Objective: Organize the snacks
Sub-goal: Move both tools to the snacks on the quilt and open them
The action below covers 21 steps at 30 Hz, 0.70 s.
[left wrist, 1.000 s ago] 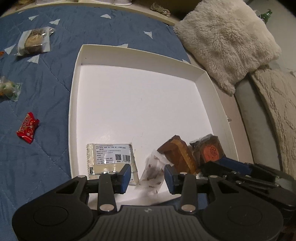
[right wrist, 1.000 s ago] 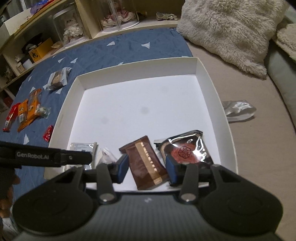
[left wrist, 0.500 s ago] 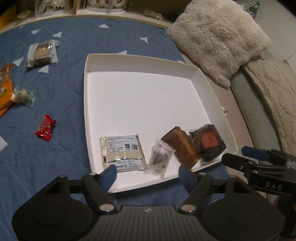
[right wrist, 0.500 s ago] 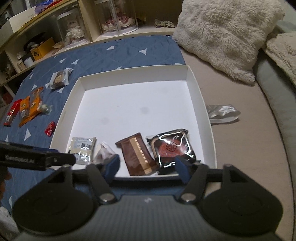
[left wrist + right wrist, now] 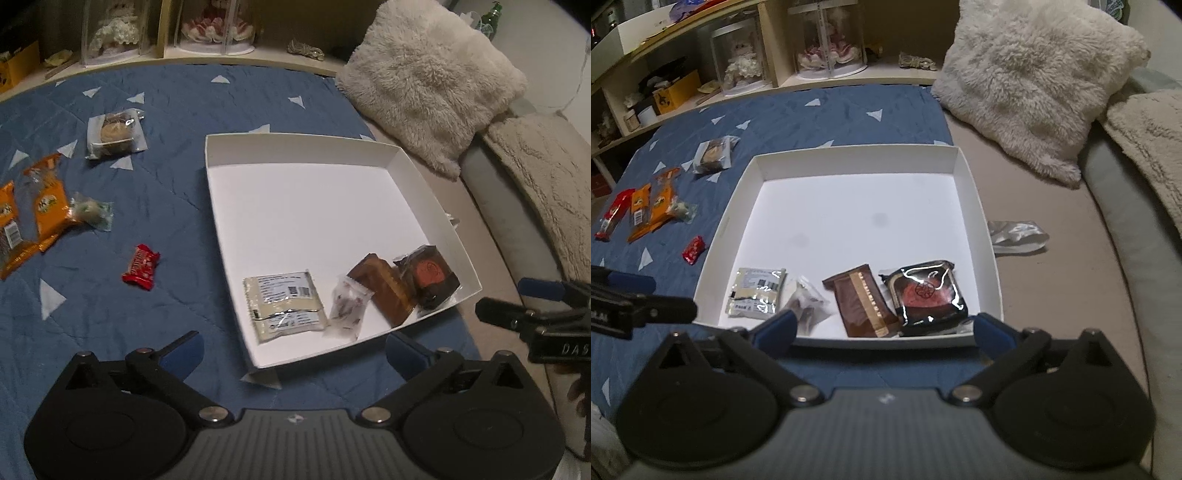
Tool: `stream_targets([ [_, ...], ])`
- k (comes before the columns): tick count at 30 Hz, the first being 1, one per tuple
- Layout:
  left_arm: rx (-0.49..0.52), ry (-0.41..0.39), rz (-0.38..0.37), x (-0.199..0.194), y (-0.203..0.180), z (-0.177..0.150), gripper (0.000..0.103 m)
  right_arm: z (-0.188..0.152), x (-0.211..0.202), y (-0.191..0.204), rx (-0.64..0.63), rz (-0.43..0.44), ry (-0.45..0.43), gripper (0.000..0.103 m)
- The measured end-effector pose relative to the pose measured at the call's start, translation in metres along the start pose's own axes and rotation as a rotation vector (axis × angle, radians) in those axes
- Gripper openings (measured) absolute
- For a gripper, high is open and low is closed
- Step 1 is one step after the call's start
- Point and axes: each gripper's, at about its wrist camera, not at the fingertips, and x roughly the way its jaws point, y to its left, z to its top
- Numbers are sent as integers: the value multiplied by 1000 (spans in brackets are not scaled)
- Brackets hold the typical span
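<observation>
A white tray (image 5: 314,206) on the blue quilt holds a white labelled packet (image 5: 284,306), a small clear wrapper (image 5: 347,306), a brown bar (image 5: 388,291) and a dark packet with a red disc (image 5: 428,277) along its near edge. My left gripper (image 5: 295,352) hovers above and short of that edge, jaws opening wide, nothing between them. My right gripper (image 5: 886,326) hangs the same way over the brown bar (image 5: 862,299) and dark packet (image 5: 925,295), jaws opening, touching nothing. Loose on the quilt lie a red candy (image 5: 141,266), orange packets (image 5: 48,199), a green sweet (image 5: 90,212) and a cookie packet (image 5: 114,131).
A fluffy pillow (image 5: 1034,74) and a folded blanket (image 5: 1145,140) lie right of the tray. A silver wrapper (image 5: 1015,236) rests on the beige sheet beside the tray's right wall. Shelves with display domes (image 5: 831,40) run along the back.
Both grippers opened from nearly shut to wide and drew back and up from the tray. The clear wrapper and the brown bar were let go and lie in the tray.
</observation>
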Motion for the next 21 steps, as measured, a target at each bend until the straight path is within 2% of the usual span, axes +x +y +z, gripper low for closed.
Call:
stream_targets([
  [12,-32,-52,46,-28,44,3,103,8,-8,24,-14,22,-18,102],
  [21,-102,-83,129,-50,106,2,103,20,9,64,-14,82,-28,102],
])
